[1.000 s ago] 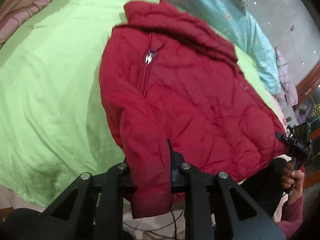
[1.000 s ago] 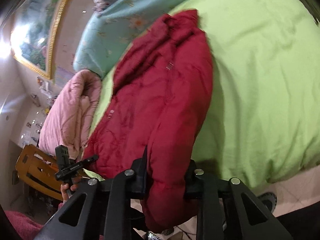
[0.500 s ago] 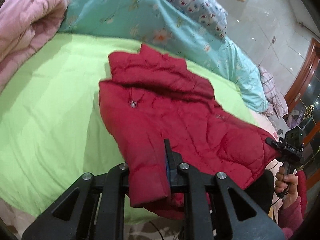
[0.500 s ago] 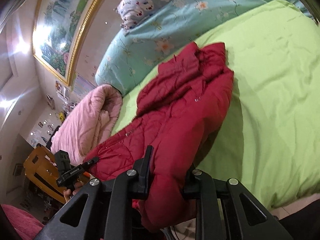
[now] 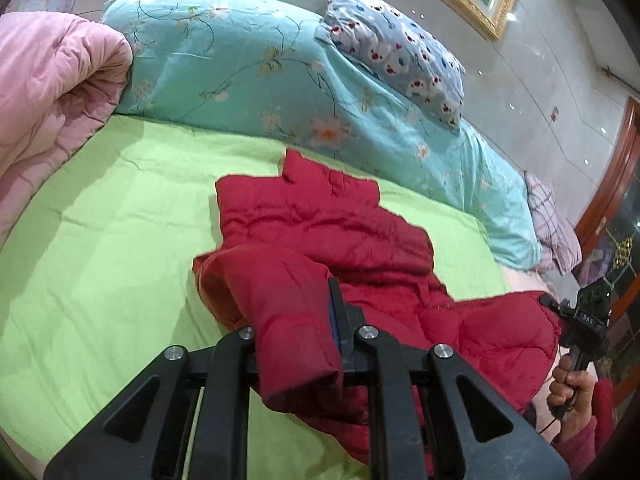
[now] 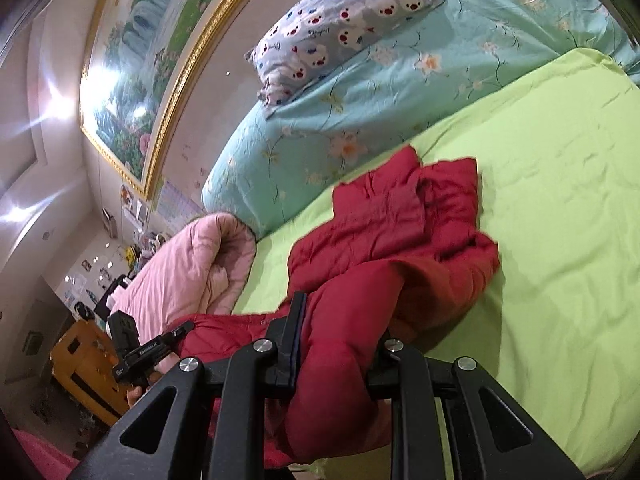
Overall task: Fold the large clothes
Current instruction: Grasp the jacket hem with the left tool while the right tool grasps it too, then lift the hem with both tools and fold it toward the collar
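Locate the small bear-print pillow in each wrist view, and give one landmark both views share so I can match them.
Left wrist view: the bear-print pillow lies upper right of centre, on top of the turquoise floral duvet.
Right wrist view: the bear-print pillow sits at top centre, on that same duvet, below the gold-framed painting.
Shared landmark: the red jacket on the green sheet, clamped by both grippers.

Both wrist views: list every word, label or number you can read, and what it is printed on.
Nothing reads reliably.
Left gripper: white lettering on its body, too small to read.
Right gripper: white marking on its body, blurred.
Bear-print pillow: script among the bears, illegible.
Red jacket: no label or text showing.
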Demonstrator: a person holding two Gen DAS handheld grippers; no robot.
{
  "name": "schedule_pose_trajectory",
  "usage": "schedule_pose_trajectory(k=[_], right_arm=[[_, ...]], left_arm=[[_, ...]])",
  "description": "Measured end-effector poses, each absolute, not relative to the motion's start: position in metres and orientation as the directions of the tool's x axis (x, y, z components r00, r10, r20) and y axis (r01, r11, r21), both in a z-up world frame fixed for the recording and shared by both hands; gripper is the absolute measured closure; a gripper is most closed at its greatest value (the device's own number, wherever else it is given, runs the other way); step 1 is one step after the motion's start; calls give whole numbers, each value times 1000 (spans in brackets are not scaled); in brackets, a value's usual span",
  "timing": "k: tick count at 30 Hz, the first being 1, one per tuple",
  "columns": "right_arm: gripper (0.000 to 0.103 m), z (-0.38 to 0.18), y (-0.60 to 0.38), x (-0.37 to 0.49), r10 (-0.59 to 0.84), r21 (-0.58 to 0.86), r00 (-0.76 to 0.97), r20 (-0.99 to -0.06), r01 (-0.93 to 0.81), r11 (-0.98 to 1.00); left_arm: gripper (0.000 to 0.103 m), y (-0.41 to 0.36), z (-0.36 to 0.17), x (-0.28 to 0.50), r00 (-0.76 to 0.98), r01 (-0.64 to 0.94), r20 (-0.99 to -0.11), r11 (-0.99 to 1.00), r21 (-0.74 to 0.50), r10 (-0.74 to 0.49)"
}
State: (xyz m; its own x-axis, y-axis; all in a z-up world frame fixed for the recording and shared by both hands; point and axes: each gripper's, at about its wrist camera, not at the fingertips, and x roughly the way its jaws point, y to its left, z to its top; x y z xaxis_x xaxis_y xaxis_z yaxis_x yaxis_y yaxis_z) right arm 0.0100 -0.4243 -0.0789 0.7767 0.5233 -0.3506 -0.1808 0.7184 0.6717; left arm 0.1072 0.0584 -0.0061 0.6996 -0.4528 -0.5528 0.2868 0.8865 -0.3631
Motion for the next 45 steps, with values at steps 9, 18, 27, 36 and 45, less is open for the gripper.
schedule_pose_trajectory(k=[9, 18, 27, 36, 45], right_arm=[[83, -59, -432, 51, 495, 654, 800, -339, -177, 735], [83, -49, -436, 98, 471, 646, 812, -346, -158, 747], [83, -46, -441, 154, 457, 635, 806, -377, -134, 761], [83, -63, -451, 217, 432, 645, 799, -418, -74, 761], [83, -90, -463, 274, 408, 659, 788, -461, -4, 752]], left_arm=[[89, 55, 7, 143, 715, 272, -535, 884, -380, -450], [89, 48, 10, 186, 723, 255, -539, 892, -373, -432], [89, 41, 5, 241, 716, 230, -563, 901, -368, -412], [89, 32, -11, 299, 701, 178, -605, 914, -365, -378], [89, 19, -34, 357, 672, 140, -650, 922, -360, -355]])
